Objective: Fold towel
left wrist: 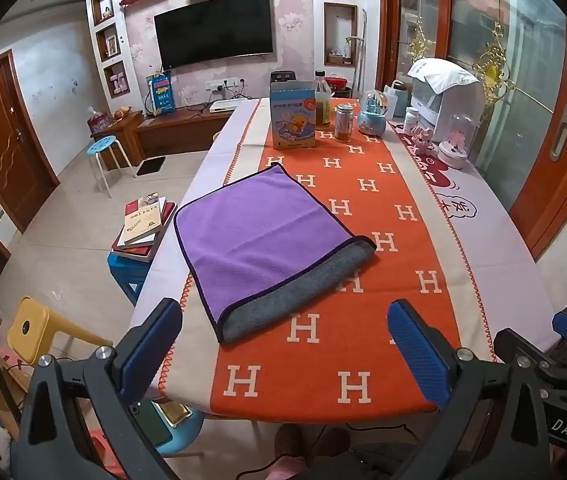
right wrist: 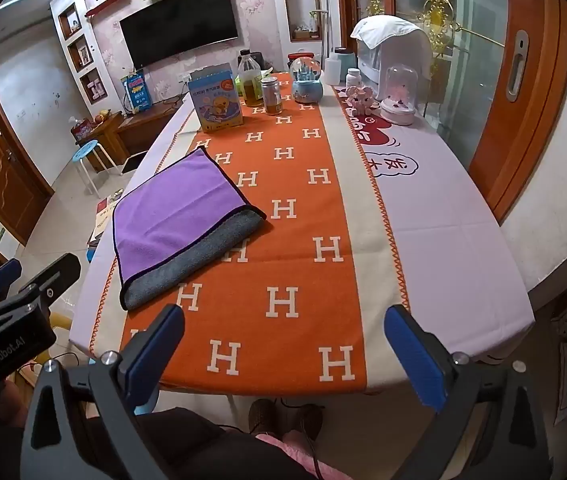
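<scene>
On the table (left wrist: 495,240), towel (left wrist: 259,236) lies folded; bottle (left wrist: 322,102) holds amber liquid; both tongs (left wrist: 283,354) (right wrist: 283,356) gape empty.

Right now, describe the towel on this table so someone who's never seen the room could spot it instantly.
Find the long table with the orange runner patterned with white H letters. On the runner's left side, nearer than the cluster of bottles and boxes, lies the towel, flat and already folded over once. It is the only purple thing there, dark-edged, with a grey underside strip showing along its near edge.
</scene>
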A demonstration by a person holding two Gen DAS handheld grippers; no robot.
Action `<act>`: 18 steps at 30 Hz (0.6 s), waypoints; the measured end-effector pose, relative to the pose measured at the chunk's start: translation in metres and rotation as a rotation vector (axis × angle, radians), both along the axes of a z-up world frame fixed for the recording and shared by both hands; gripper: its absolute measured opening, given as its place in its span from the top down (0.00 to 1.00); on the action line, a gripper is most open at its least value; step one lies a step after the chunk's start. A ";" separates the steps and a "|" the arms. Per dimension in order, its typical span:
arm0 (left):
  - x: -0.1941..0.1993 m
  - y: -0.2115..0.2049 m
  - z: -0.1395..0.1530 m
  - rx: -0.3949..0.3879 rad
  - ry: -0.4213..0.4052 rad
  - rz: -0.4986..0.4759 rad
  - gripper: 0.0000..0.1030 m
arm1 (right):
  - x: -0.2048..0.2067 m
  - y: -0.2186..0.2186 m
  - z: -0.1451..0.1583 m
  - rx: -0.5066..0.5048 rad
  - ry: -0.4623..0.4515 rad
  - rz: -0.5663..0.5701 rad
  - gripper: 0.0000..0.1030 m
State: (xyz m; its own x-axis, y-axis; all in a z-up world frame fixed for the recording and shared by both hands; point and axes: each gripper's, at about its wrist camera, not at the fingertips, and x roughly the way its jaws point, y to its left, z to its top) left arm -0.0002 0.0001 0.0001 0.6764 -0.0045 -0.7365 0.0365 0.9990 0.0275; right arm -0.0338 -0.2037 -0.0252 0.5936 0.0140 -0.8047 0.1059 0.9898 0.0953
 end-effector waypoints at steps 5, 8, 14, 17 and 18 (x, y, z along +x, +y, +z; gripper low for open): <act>-0.001 0.000 0.001 -0.001 -0.001 0.000 0.01 | 0.002 -0.001 -0.001 0.004 0.000 0.001 0.03; 0.000 0.000 0.000 -0.001 0.006 -0.002 0.01 | 0.003 -0.002 -0.001 0.007 0.000 0.002 0.03; 0.003 -0.002 -0.002 0.000 0.007 0.003 0.01 | 0.007 -0.003 -0.001 0.007 0.002 0.003 0.03; 0.004 -0.002 -0.002 -0.001 0.008 0.003 0.01 | 0.007 0.002 -0.002 -0.001 0.003 0.004 0.03; 0.004 -0.002 -0.002 -0.002 0.008 0.002 0.01 | 0.005 0.003 0.000 -0.003 0.003 0.005 0.03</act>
State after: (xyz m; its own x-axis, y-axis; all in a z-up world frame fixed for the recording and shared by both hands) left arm 0.0041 -0.0023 -0.0020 0.6703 -0.0047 -0.7421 0.0345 0.9991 0.0249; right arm -0.0293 -0.2003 -0.0256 0.5912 0.0142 -0.8064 0.1013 0.9906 0.0918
